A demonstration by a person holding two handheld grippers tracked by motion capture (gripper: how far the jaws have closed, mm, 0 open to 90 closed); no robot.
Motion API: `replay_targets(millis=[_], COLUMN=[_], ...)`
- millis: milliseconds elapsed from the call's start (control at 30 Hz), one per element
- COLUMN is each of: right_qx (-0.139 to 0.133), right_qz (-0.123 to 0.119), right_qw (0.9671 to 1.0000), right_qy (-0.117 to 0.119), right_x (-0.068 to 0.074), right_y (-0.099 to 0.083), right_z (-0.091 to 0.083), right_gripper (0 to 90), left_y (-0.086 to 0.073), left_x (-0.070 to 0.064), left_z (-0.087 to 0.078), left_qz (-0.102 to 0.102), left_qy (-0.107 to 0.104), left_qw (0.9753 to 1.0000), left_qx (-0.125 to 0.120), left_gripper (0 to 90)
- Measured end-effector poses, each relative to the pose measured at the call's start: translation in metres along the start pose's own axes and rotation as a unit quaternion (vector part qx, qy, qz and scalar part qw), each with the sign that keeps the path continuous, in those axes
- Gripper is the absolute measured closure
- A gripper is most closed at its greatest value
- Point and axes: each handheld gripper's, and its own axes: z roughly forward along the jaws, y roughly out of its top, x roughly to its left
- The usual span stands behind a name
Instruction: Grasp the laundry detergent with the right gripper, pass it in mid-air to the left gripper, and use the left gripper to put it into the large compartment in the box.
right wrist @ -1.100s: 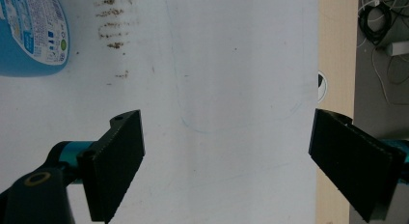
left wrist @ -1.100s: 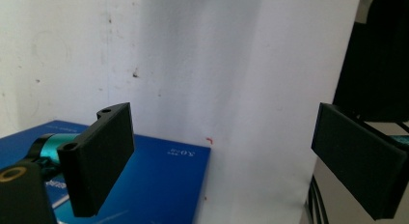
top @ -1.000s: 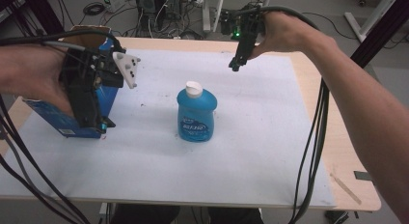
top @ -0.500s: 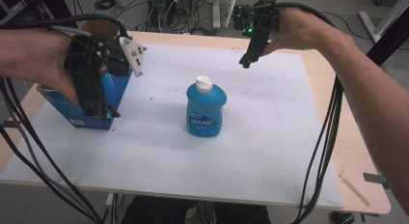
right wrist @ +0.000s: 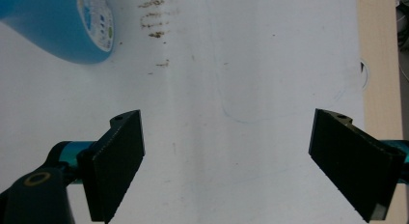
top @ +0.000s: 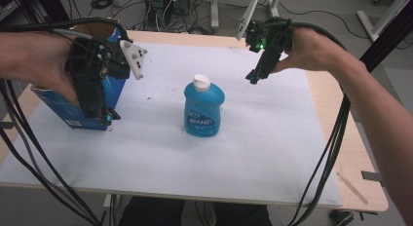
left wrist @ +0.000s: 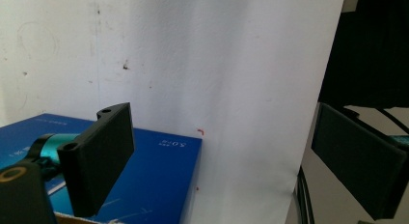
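Note:
A blue bottle with a white cap stands upright in the middle of the white sheet. Its side shows at the top left of the right gripper view as the blue bottle. A blue box with an open cardboard top stands at the left. My left gripper hangs over the box's right side, jaws wide apart. In the left gripper view the blue box lies under the open left gripper. My right gripper hovers open behind and right of the bottle, seen as the right gripper over bare sheet.
The sheet covers most of a wooden table. A thin wooden stick lies near the front right corner. Black cables trail from both hands over the table edges. Equipment and table legs stand on the floor behind.
My right gripper has drifted slightly right and lower toward the sheet. The left gripper stays over the box, and the bottle stands as before.

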Motion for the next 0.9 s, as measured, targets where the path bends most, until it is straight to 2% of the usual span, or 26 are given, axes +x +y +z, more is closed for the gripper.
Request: replay_targets(millis=[167, 300, 433, 533, 800, 900], right_qx=[-0.036, -0.051, -0.087, -0.103, -0.137, -0.154], right_qz=[0.009, 0.011, 0.013, 0.013, 0.013, 0.028], right_qw=[0.9993, 0.9983, 0.9954, 0.9937, 0.9888, 0.9855], right_qy=[0.010, 0.026, 0.038, 0.044, 0.058, 0.065], right_x=[0.021, 0.037, 0.052, 0.063, 0.078, 0.083], right_y=[-0.011, -0.013, -0.012, -0.009, -0.005, -0.006], right_z=[0.003, 0.010, 0.017, 0.024, 0.044, 0.051], right_gripper=[11.9, 11.9, 12.0, 12.0, 11.9, 11.9], left_y=[-0.002, -0.005, -0.008, -0.009, -0.011, -0.012], left_x=[-0.001, -0.002, -0.002, -0.004, -0.007, -0.008], left_z=[0.003, 0.004, 0.005, 0.006, 0.006, 0.006], left_qz=[-0.002, -0.005, -0.006, -0.008, -0.008, -0.008], left_qy=[0.000, -0.001, 0.000, -0.001, 0.001, 0.002], left_qw=[1.0000, 1.0000, 0.9999, 0.9999, 0.9998, 0.9998], left_qx=[-0.005, -0.008, -0.011, -0.014, -0.016, -0.017], left_gripper=[8.0, 8.1, 8.1, 8.1, 8.1, 8.1])
